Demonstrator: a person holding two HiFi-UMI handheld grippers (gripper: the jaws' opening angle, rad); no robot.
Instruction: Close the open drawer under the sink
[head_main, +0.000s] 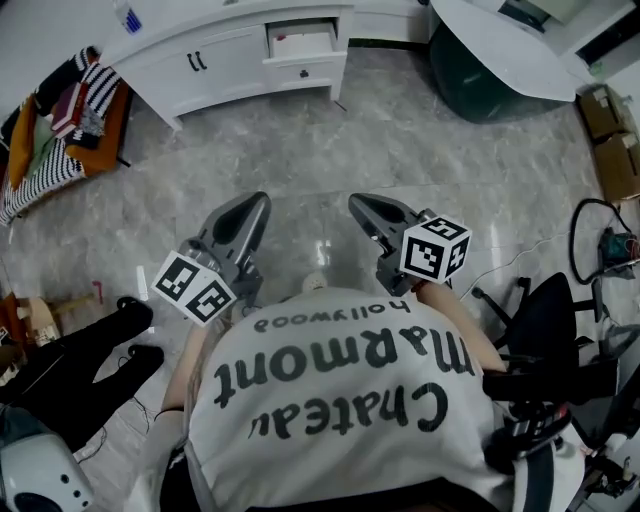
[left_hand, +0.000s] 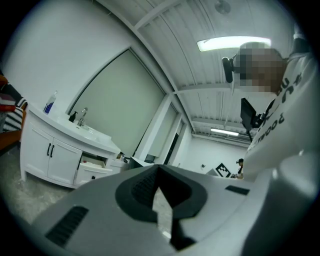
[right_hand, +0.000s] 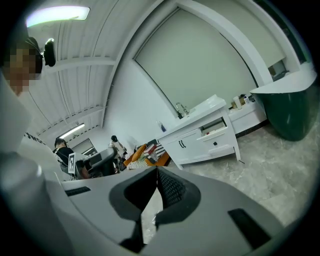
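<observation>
Drawer (head_main: 302, 42) looks light, rigid (slides on runners, probably); push its flat front. Left claw (head_main: 252, 205), right claw (head_main: 362, 207) clenched, empty.

Drawer (head_main: 302, 42): stood open, far, in the vanity cabinet (head_main: 225, 62)
Left gripper (head_main: 256, 201): hung near, left
Right gripper (head_main: 359, 204): hung near, right

Bright, even light from ceiling strip lights (left_hand: 233, 43); glare patch on glossy floor (head_main: 322, 252). Both gripper views fisheye-warped, corners black.
</observation>
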